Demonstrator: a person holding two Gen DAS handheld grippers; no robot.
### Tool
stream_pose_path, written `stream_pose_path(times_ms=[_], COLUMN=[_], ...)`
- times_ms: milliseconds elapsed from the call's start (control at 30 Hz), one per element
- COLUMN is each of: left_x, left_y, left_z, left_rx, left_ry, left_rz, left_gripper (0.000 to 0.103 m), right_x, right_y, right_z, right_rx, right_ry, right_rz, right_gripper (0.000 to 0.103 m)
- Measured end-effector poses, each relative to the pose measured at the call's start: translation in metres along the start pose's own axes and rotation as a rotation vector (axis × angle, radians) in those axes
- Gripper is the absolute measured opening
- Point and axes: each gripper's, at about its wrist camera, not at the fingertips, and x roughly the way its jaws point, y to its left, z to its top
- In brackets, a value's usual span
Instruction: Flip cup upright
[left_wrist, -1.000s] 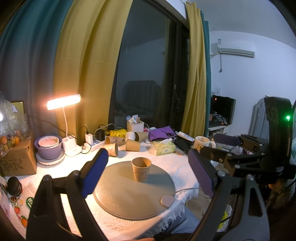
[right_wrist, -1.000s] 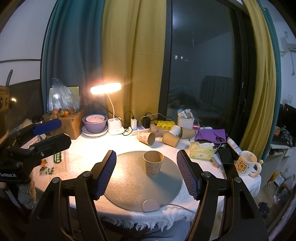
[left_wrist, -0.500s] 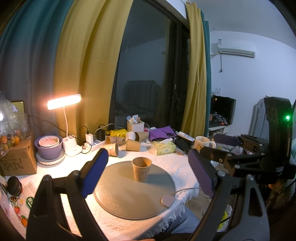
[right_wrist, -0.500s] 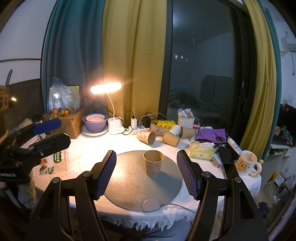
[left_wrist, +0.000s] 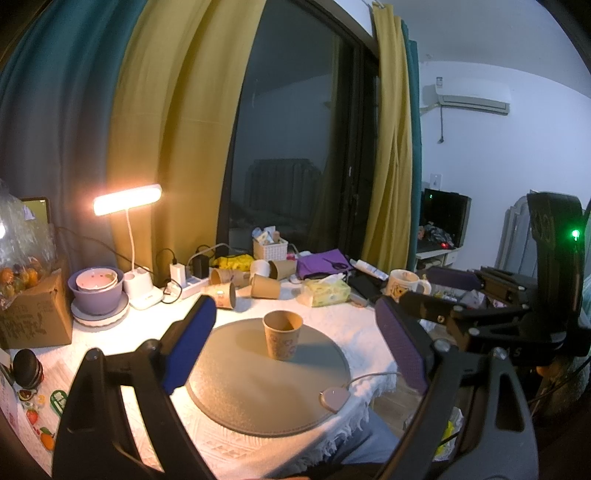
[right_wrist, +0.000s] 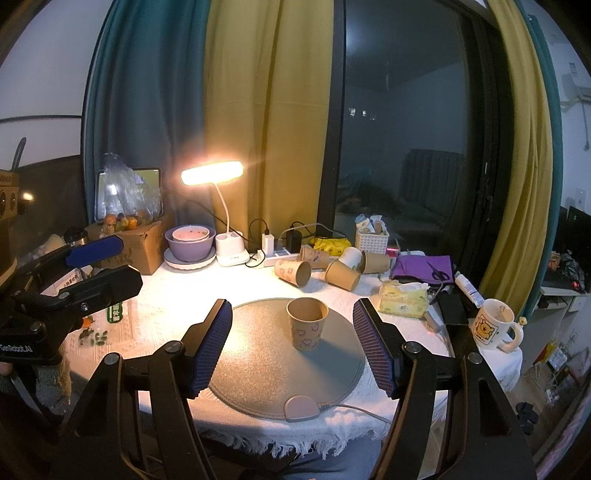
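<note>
A brown paper cup (left_wrist: 282, 335) stands upright, mouth up, on the round grey mat (left_wrist: 258, 391); it also shows in the right wrist view (right_wrist: 307, 323), on the mat (right_wrist: 266, 365). My left gripper (left_wrist: 295, 343) is open and empty, held back from the cup near the table's front edge. My right gripper (right_wrist: 292, 345) is open and empty too, level with the cup but short of it. Each gripper shows at the edge of the other's view.
Several paper cups (right_wrist: 321, 267) lie on their sides behind the mat. A lit desk lamp (right_wrist: 218, 206), purple bowls (right_wrist: 190, 242), a cardboard box (right_wrist: 133, 243), a tissue pack (right_wrist: 404, 301), a cartoon mug (right_wrist: 493, 325) and a pink puck with cable (right_wrist: 301, 408) crowd the table.
</note>
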Motion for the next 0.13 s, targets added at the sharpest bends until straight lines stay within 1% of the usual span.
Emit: stream_pose_path(times_ms=[133], left_x=[-0.0021], left_y=[0.0009], left_z=[-0.0035], left_rx=[-0.006], left_ry=[-0.030], left_rz=[0.014], left_gripper=[0.089], right_x=[0.0000], right_y=[0.0003], right_z=[0.0001], right_rx=[0.001], right_ry=[0.000], right_rz=[0.000], right_gripper=[0.071])
